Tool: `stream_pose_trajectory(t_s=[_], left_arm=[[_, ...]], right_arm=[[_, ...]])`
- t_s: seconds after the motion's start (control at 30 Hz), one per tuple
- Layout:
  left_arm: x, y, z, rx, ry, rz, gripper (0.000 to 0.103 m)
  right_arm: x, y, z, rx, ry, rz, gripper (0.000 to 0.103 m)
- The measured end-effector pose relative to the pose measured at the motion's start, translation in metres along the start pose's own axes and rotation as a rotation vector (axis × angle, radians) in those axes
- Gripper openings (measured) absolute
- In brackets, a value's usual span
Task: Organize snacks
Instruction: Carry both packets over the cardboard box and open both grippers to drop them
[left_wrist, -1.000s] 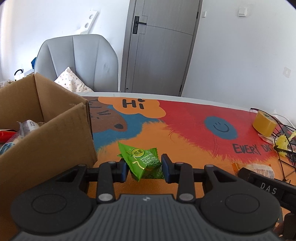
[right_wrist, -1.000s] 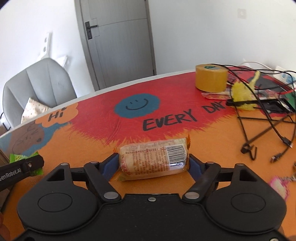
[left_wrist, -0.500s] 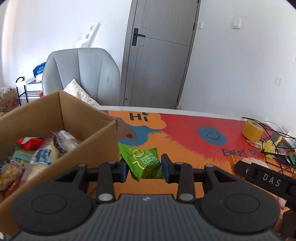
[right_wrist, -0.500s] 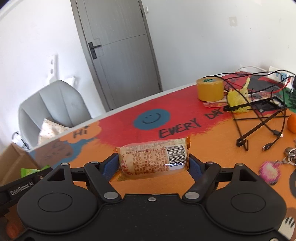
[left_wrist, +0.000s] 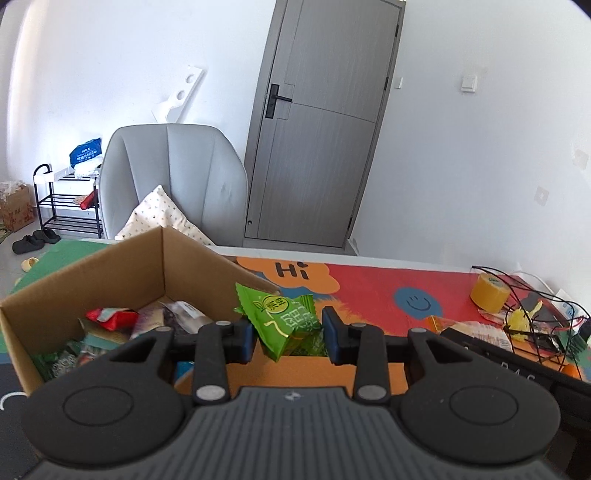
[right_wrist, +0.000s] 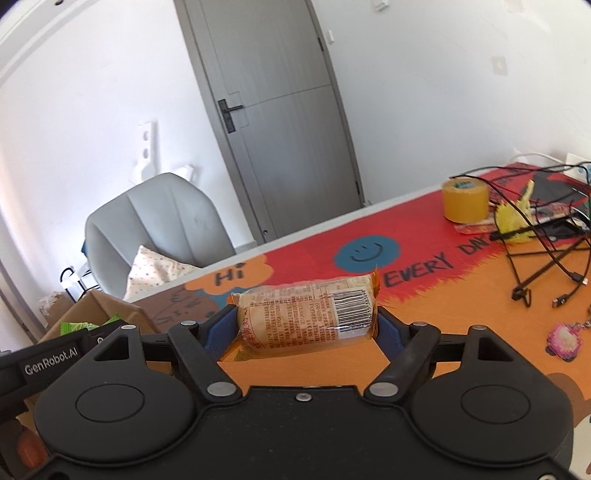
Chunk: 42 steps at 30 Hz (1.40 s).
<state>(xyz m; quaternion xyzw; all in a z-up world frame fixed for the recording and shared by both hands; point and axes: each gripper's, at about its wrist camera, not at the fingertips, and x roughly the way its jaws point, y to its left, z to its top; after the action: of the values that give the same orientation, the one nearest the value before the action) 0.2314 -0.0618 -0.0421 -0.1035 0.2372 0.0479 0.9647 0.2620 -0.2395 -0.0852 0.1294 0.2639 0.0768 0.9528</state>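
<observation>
One tape roll (right_wrist: 466, 199), one cardboard box (left_wrist: 110, 273)

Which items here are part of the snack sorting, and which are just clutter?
Job: green snack packet in left gripper; orange-wrapped snack in right gripper; cardboard box holding snacks.
Clutter: yellow tape roll; black cables; pink keychain.

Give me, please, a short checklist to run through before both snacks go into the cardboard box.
1. Left gripper shut on the green packet: ok.
2. Right gripper shut on the orange packet: ok.
3. Both packets clear of the table: ok.
4. Cardboard box open on top: ok.
5. Room left in the box: ok, though snacks already lie inside.
6. Green packet above the box opening: not ok, it hangs beside the box's corner.
</observation>
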Motion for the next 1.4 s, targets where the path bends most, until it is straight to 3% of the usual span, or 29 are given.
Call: stream_pose_trajectory(t_s=[0.63, 1.1, 1.23, 1.4], left_arm=[[-0.018, 0.075, 0.030, -0.036, -0.063, 0.077, 0.035], [-0.004, 0.124, 0.037, -0.103, -0.031, 0.105, 0.036], [-0.001, 0.135, 0.039, -0.122, -0.022, 0.079, 0.042], [-0.005, 0.152, 0.040, -0.150, -0.032, 0.111, 0.048]], right_arm=[[0.005, 0.064, 0.007, -0.079, -0.012, 0.130, 0.077], [0.019, 0.106, 0.011, -0.136, -0.002, 0.186, 0.077], [0.026, 0.122, 0.012, -0.162, 0.006, 0.195, 0.077], [0.033, 0.141, 0.013, -0.191, 0.011, 0.211, 0.077]])
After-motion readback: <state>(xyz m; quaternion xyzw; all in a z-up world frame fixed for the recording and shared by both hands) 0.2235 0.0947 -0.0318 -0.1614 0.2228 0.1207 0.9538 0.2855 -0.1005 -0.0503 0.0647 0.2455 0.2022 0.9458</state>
